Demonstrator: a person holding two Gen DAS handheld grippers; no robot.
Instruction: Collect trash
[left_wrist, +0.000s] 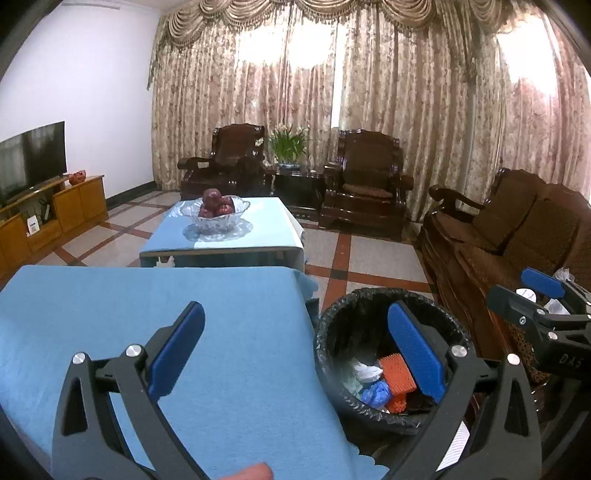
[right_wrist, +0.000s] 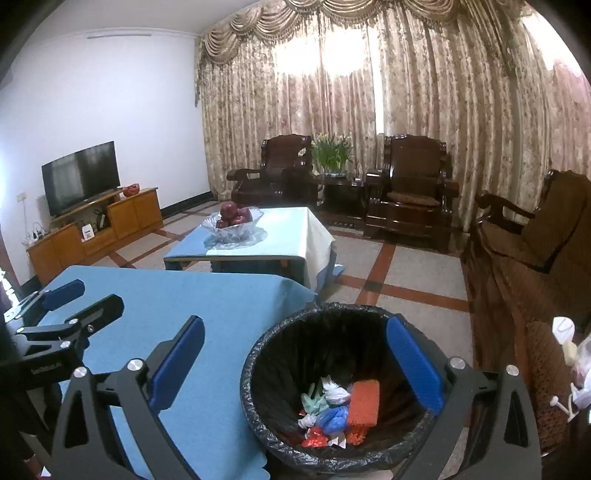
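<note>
A black bin (right_wrist: 266, 354) lined with a black bag stands on the floor beside the blue-covered table (right_wrist: 221, 295). Inside lie crumpled trash pieces (right_wrist: 332, 410): white, green, blue and red wrappers and an orange sponge (right_wrist: 365, 402). The bin also shows in the left wrist view (left_wrist: 332, 325). My right gripper (right_wrist: 295, 354) is open and empty above the bin. My left gripper (left_wrist: 295, 339) is open and empty over the table's right edge and the bin. Each gripper shows in the other's view, the right (left_wrist: 535, 295) and the left (right_wrist: 74, 299).
A second low table (left_wrist: 258, 229) carries a glass bowl of red apples (left_wrist: 216, 210). A dark wooden sofa (left_wrist: 517, 236) stands to the right, two armchairs (left_wrist: 369, 177) and a potted plant at the curtains. A TV (right_wrist: 81, 177) sits on a wooden cabinet at left.
</note>
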